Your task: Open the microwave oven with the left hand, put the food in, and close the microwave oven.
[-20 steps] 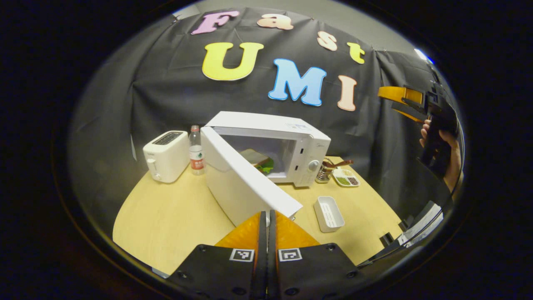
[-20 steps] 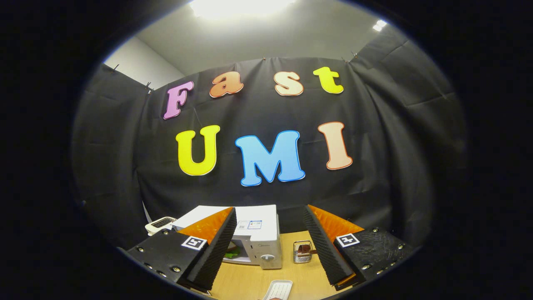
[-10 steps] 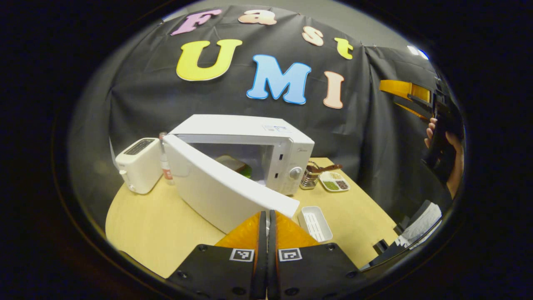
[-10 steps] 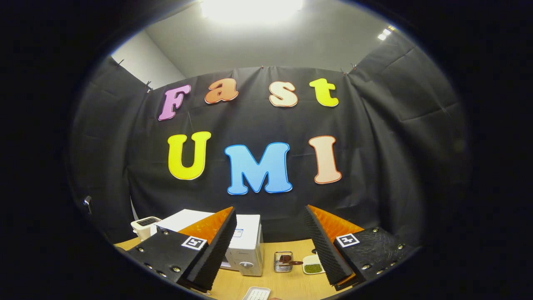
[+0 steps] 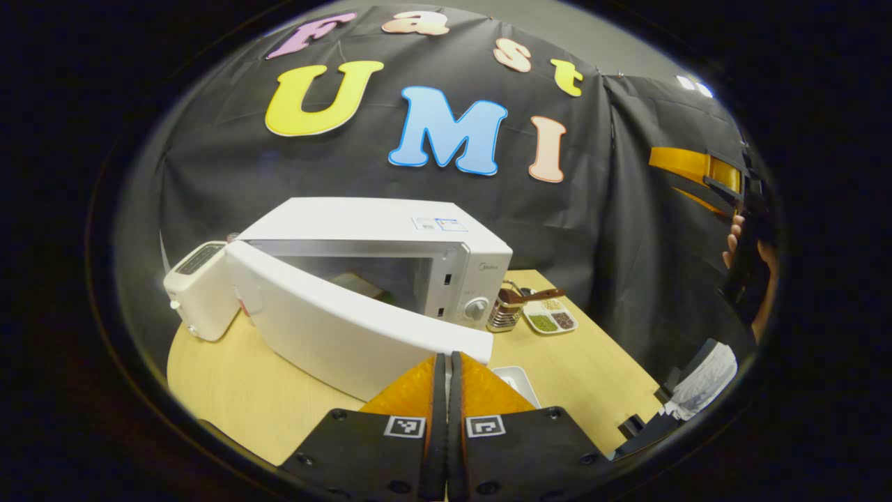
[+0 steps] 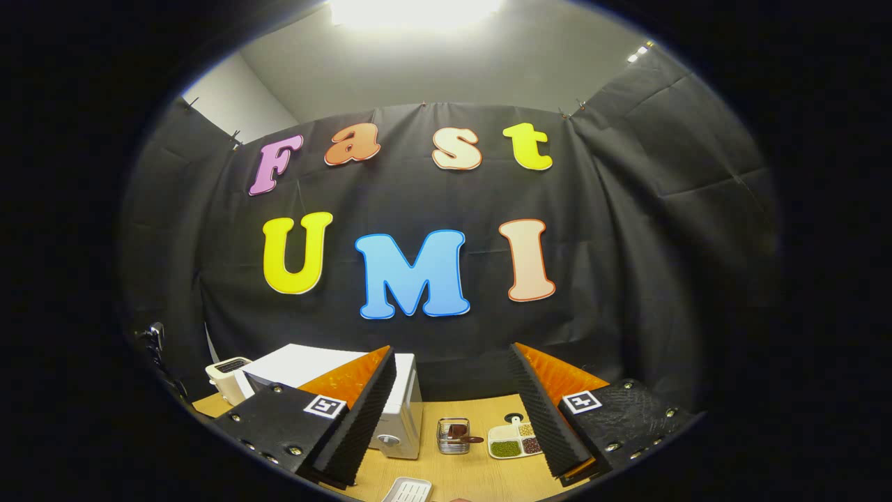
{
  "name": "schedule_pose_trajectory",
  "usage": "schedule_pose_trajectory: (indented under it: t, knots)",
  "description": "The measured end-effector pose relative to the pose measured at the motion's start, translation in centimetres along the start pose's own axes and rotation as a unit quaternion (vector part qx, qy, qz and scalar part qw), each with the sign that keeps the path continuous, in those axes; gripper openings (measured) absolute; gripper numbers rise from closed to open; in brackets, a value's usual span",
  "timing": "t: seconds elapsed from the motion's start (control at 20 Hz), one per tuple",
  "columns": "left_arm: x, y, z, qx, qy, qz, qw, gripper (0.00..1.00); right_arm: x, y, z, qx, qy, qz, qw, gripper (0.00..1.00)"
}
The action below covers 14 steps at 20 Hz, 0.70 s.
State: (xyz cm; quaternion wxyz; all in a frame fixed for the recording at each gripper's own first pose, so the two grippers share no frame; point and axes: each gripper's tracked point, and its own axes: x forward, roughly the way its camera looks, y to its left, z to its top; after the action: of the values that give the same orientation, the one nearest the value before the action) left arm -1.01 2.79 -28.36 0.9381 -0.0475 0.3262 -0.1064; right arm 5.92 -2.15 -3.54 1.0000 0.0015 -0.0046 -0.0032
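Observation:
The white microwave (image 5: pixel 390 230) stands mid-table with its door (image 5: pixel 348 335) partly open, hinged on the left. Through the gap I see a sandwich (image 5: pixel 359 284) inside. My left gripper (image 5: pixel 446 357) is shut with nothing between its fingers, and its tips rest against the outside of the door near its free edge. My right gripper (image 6: pixel 451 352) is open and empty, held high above the table's right side. It also appears at the far right of the left gripper view as the right gripper (image 5: pixel 697 171), held by a hand (image 5: pixel 742 244). The microwave (image 6: pixel 401 418) sits low, behind the left finger.
A white toaster (image 5: pixel 198 286) stands left of the microwave. Right of it are a wire utensil holder (image 5: pixel 505 314) and a small divided dish (image 5: pixel 547 317). A white tray (image 5: pixel 516 380) lies near my left fingertips. The wooden table (image 5: pixel 592 376) ends near the right front.
The microwave door has swung further towards shut, with my shut left gripper following it. The right gripper stays open and has shifted slightly to the right.

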Motion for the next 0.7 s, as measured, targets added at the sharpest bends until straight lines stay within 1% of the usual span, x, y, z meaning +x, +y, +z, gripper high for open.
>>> schedule_pose_trajectory:
  t: [0.2, 0.3, 0.35, 0.4, 0.55, 0.7]
  knots:
    - [2.3, -0.6, 0.9, -0.009, 0.001, -0.010, 1.000, 0.06, 0.3, -1.6, -0.2, 0.001, 0.002, -0.012, 1.000, 0.97]
    - [3.4, -0.7, 1.2, -0.020, 0.001, -0.013, 1.000, 0.07, 0.4, -2.1, -0.2, 0.000, 0.003, -0.016, 1.000, 0.97]
    - [3.8, -0.8, 1.5, -0.024, 0.000, -0.014, 1.000, 0.06, 0.4, -2.3, -0.2, 0.000, 0.003, -0.017, 1.000, 0.97]
    - [4.1, -0.8, 1.4, -0.026, 0.000, -0.014, 1.000, 0.07, 0.4, -2.4, -0.2, -0.001, 0.003, -0.017, 1.000, 0.97]
    - [5.7, -0.4, 2.1, -0.036, -0.003, -0.007, 0.999, 0.06, 0.9, -2.7, -0.4, -0.003, 0.006, -0.016, 1.000, 0.97]
    - [7.2, -0.1, 2.5, -0.058, -0.007, -0.001, 0.998, 0.07, 1.3, -2.9, -1.0, 0.004, 0.014, -0.015, 1.000, 0.97]
